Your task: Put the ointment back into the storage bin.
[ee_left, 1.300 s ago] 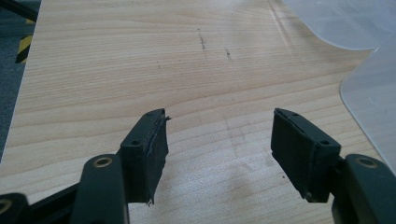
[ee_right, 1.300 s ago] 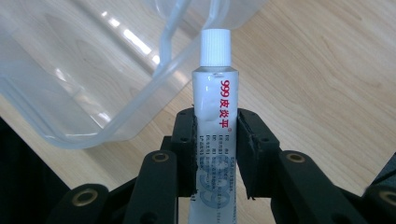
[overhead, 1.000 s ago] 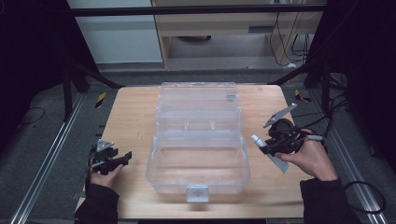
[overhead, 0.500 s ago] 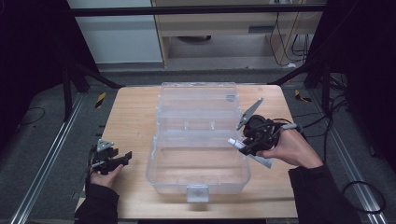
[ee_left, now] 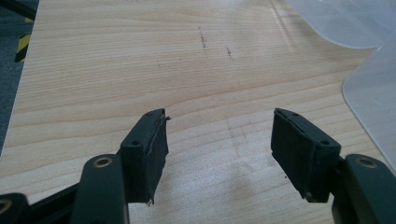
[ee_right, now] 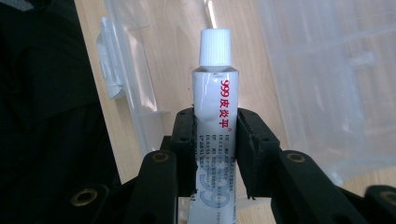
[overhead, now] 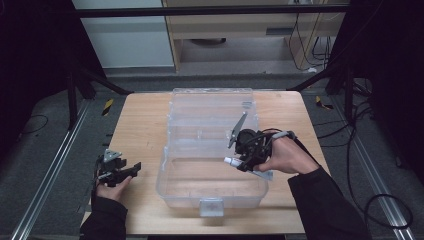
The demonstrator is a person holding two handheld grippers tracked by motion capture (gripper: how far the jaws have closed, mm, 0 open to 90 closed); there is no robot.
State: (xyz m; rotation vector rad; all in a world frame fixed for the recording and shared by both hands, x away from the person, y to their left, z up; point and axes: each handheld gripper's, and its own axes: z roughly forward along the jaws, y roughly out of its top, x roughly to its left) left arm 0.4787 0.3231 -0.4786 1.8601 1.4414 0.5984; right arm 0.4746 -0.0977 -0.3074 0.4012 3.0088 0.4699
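The right hand-held gripper [overhead: 239, 159] is clamped around a white ointment tube [ee_right: 215, 116], its cap pointing left, above the right edge of the clear plastic box [overhead: 210, 145], which stands open on the wooden worktop [overhead: 140, 125]. The right hand [overhead: 287, 157] reaches in from the right. At the near-left edge, the left hand-held gripper [ee_left: 217, 147] rests low, jaws wide apart with nothing between them.

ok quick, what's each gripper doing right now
Left gripper: open, nothing between its jaws, over bare table.
Right gripper: shut on the white tube, over the clear box.
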